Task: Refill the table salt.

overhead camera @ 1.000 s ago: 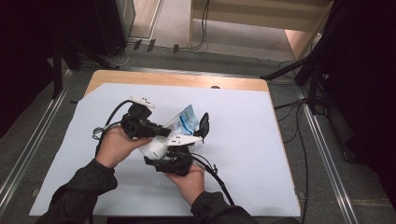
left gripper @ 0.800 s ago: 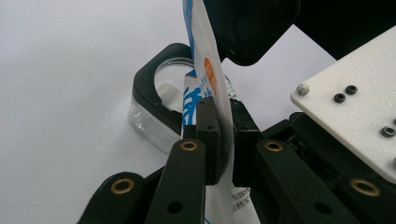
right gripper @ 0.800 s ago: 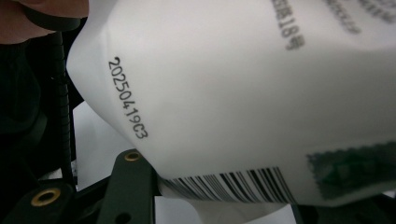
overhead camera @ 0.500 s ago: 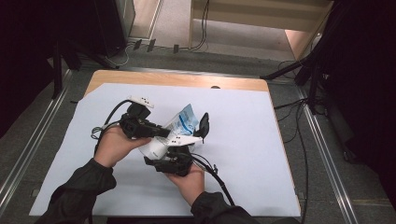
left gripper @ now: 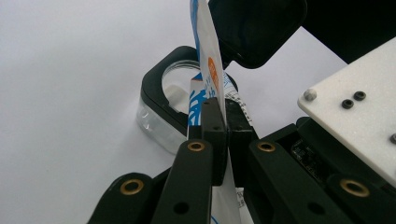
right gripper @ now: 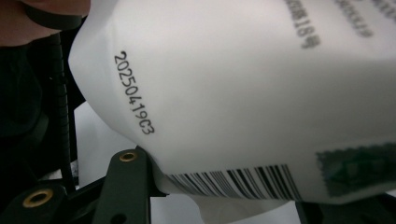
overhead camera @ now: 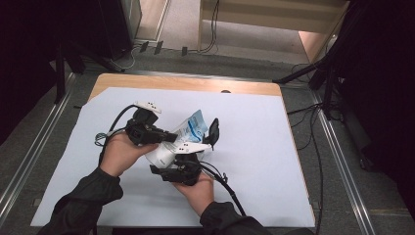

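Note:
A white and blue pouch is held above the table between both hands. My left gripper is shut on the pouch's flat edge; its jaws have just closed tighter, pads pressed together on the film. My right gripper clasps the pouch's fat white body from below. Its jaws have just been opening a little, with the pouch still between them and against the pads. A clear container with a black rim stands under the pouch's tip, its black lid flipped up.
A pale sheet covers the wooden table. Cables trail from both grippers toward the person. Metal rails and dark stands border the table on both sides.

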{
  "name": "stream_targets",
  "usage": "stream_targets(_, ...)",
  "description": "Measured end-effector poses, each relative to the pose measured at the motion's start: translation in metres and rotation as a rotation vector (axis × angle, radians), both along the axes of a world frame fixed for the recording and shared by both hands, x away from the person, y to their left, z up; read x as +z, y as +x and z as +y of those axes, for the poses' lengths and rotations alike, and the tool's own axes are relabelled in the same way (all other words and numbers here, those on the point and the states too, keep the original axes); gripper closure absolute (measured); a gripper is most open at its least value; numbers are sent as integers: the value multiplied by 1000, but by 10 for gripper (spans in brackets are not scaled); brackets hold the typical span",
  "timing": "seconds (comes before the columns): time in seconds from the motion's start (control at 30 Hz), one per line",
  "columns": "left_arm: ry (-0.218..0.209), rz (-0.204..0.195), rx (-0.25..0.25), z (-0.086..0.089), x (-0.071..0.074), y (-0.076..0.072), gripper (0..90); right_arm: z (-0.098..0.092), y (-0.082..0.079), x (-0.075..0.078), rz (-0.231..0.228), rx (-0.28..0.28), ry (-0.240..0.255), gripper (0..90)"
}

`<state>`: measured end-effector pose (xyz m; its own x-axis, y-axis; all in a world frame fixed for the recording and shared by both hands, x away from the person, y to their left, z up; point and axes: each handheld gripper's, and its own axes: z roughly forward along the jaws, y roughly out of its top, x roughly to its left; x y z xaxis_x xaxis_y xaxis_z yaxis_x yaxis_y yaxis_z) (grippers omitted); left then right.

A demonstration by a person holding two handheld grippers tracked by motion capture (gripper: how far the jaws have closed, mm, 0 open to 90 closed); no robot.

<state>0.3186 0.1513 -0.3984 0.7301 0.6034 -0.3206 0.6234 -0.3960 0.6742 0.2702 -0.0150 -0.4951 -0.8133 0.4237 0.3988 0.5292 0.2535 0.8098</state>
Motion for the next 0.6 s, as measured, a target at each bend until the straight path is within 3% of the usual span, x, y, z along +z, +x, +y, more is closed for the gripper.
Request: stream_targets(0.6, -11, -4, -4, 1, 1, 1, 900, -1, -1, 1, 2, -21, 6, 575)
